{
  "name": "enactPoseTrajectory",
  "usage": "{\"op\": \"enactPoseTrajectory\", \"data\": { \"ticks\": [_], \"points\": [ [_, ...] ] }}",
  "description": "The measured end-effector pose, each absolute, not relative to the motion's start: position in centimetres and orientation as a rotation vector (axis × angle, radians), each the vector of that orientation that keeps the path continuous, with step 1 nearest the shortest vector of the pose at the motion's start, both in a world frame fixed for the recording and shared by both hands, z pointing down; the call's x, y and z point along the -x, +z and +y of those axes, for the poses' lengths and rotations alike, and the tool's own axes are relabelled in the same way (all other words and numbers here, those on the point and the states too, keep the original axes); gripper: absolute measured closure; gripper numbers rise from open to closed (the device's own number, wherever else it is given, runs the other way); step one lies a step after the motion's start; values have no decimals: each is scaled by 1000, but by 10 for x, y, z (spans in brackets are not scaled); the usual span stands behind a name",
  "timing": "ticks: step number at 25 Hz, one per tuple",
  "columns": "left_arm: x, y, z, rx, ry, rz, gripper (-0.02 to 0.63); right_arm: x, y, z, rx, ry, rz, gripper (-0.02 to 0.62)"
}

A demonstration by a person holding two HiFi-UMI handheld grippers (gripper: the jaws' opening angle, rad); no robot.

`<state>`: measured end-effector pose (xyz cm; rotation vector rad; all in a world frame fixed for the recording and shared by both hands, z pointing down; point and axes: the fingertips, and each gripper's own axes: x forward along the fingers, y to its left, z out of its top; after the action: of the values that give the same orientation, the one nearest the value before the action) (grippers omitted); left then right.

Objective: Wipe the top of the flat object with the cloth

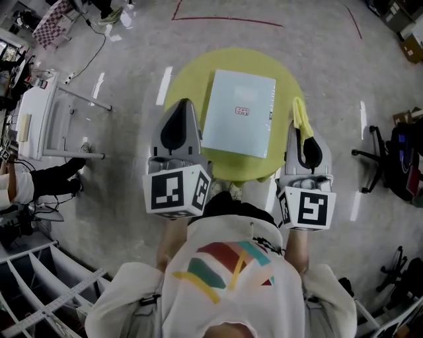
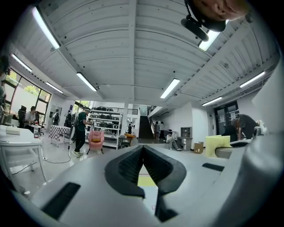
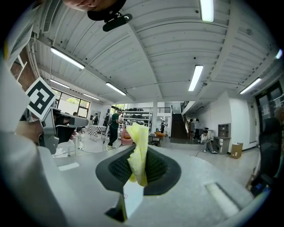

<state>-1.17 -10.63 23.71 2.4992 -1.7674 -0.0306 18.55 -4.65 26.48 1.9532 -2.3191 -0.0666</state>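
Observation:
A flat pale-blue box (image 1: 239,112) with a small red label lies on a round yellow-green table (image 1: 192,76). My left gripper (image 1: 180,113) hovers at the box's left edge, shut with nothing in it; in the left gripper view its black jaws (image 2: 142,153) meet at the tips. My right gripper (image 1: 304,132) is at the box's right side, shut on a yellow cloth (image 1: 301,117). In the right gripper view the cloth (image 3: 138,153) stands up between the jaws of the right gripper (image 3: 138,166). Both gripper cameras face the ceiling and the room.
A white desk (image 1: 39,119) and a seated person's leg (image 1: 56,177) are at the left. A black office chair (image 1: 390,158) stands at the right. White shelving (image 1: 39,284) is at the lower left. Red tape lines (image 1: 225,20) mark the floor beyond the table.

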Motion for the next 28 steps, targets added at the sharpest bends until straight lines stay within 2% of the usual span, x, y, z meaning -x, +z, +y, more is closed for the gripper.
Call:
{"op": "enactPoseTrajectory", "data": {
  "ticks": [14,21,22,23,24,28],
  "points": [
    [28,241,-146,-2522,-24,-1703,590,-179,243,-64,-2044,-158,-2256,568],
    [28,303,-166,-2411,103,-1562,584,-170,252,-66,-2023,-130,-2261,568],
    [26,317,-168,-2391,127,-1524,550,-170,254,-66,-2025,-116,-2256,568],
    [24,330,-169,-2373,148,-1482,471,-171,255,-66,-2027,-107,-2250,568],
    [22,343,-169,-2356,169,-1446,436,-172,256,-66,-2029,-103,-2247,568],
    [21,402,-168,-2272,334,-1385,436,-171,262,-66,-2039,-64,-2237,568]
  ]
}}
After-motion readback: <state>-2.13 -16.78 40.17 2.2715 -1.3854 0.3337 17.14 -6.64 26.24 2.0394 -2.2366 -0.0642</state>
